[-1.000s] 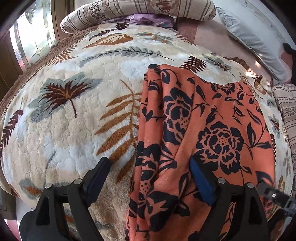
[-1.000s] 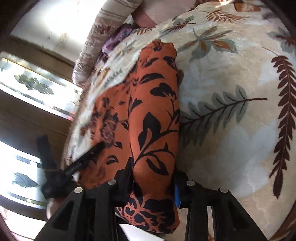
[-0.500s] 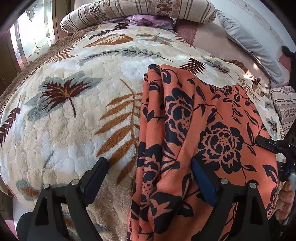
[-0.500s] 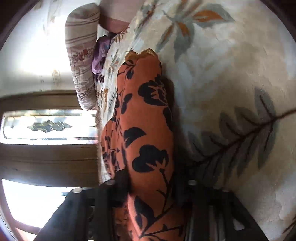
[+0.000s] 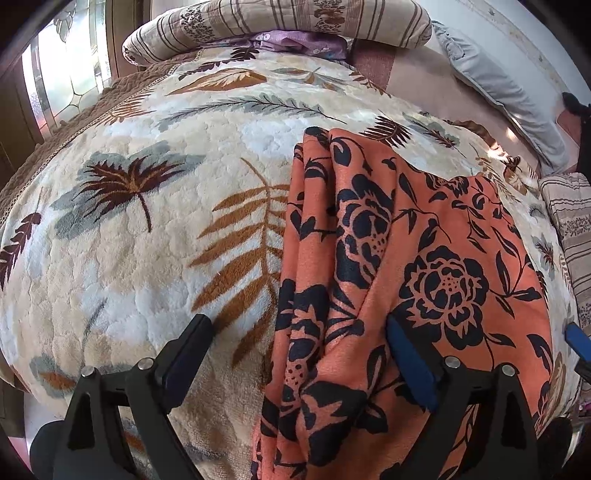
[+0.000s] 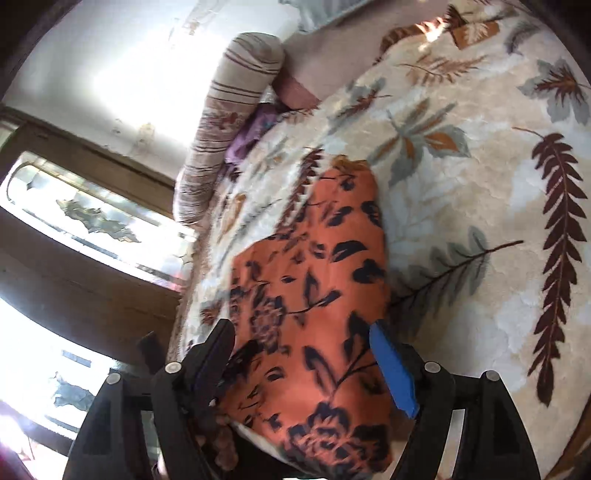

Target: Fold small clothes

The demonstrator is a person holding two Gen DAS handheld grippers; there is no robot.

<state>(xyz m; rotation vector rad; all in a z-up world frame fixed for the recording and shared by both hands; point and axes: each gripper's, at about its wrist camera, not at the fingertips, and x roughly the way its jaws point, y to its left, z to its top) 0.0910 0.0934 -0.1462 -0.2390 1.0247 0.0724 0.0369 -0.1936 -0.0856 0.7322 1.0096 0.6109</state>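
The orange floral garment lies folded lengthwise on the leaf-patterned blanket that covers the bed.

Left gripper: jaws stand wide apart, pointing steeply down at the bed. The folded left edge of the garment runs between the jaws, nearer the right jaw. The blue pad of the right jaw sits over the cloth; the left jaw sits over bare blanket. Neither pad presses on the fabric. Whether the tips touch the surface cannot be told.

Right gripper: jaws have just been opening and now stand apart. The near end of the garment lies between them, spanning most of the gap. The pads do not clamp it. The view is motion-blurred. Beyond the left jaw, part of the other gripper shows dark against the window.

Ahead of both sets of jaws, a striped bolster and a purple cloth rest at the far end of the bed.
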